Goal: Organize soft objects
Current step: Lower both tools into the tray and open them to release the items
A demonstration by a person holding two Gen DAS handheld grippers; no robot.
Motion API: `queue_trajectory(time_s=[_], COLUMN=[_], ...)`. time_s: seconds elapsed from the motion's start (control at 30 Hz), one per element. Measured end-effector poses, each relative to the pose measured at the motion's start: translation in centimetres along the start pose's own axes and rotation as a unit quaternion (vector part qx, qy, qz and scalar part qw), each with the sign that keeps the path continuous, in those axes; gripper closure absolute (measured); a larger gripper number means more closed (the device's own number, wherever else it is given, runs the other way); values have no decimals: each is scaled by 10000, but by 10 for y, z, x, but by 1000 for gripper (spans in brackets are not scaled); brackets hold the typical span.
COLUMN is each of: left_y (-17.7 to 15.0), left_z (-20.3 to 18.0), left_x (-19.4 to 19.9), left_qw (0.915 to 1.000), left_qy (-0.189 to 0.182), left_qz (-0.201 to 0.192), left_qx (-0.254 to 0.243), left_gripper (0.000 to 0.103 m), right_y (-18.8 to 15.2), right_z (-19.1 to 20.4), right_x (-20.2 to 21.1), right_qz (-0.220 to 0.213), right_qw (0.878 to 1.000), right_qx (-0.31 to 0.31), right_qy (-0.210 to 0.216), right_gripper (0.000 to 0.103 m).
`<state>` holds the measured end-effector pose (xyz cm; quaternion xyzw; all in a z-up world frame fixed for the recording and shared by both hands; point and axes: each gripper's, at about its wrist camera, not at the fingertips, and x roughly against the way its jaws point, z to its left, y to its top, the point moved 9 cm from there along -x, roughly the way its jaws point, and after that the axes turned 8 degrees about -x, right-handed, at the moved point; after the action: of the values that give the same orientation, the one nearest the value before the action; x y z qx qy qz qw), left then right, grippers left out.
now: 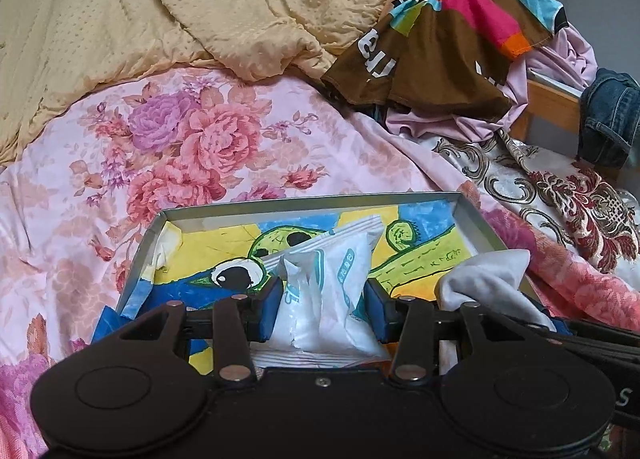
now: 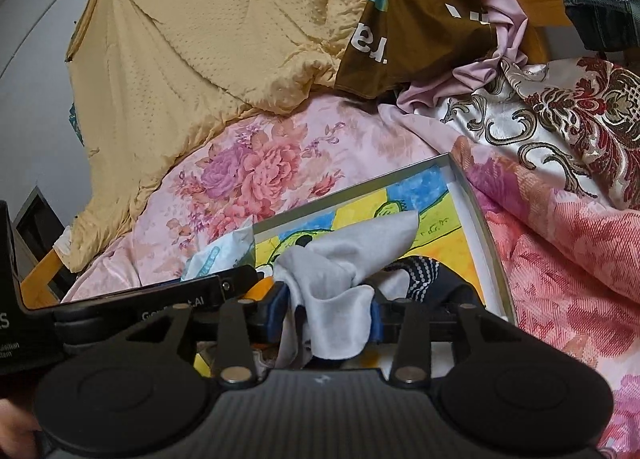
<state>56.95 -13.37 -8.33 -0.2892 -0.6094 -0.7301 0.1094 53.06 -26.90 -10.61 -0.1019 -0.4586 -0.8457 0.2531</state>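
A shallow grey tray, lined with a bright cartoon drawing in blue, yellow and green, is taken as the landmark; it rests on a pink floral bedspread. Over the tray's left half, the left gripper is seen with its blue-padded jaws partly closed on a white tissue packet, crumpled, with teal printing too small to be read. Over the tray's right half, the right gripper is seen with its jaws narrowed onto a pale grey cloth, bunched and soft, draped forward above a dark dotted item lying in the tray. Behind the tray, a tan quilt is spread; behind and to its right, a brown multicoloured garment with partial white lettering is heaped.
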Motion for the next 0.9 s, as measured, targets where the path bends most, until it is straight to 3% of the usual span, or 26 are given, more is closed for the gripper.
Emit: queue_trajectory(time_s=[0.33, 0.7, 0.9], left_y=[6, 7, 4], left_z=[5, 6, 9], left_x=[5, 17, 24], left_qw=[9999, 9998, 9997], left_qy=[21, 5, -24], left_qz=[20, 63, 81], left_qx=[160, 173, 250], left_gripper=[56, 47, 40], right_y=[1, 2, 5], right_z=[-5, -2, 2], right_x=[4, 20, 37], right_qz=[180, 364, 297], right_qw=[9997, 9983, 9964], right_qx=[-148, 307, 578], right_qy=[51, -326, -553], right_gripper=[18, 1, 1])
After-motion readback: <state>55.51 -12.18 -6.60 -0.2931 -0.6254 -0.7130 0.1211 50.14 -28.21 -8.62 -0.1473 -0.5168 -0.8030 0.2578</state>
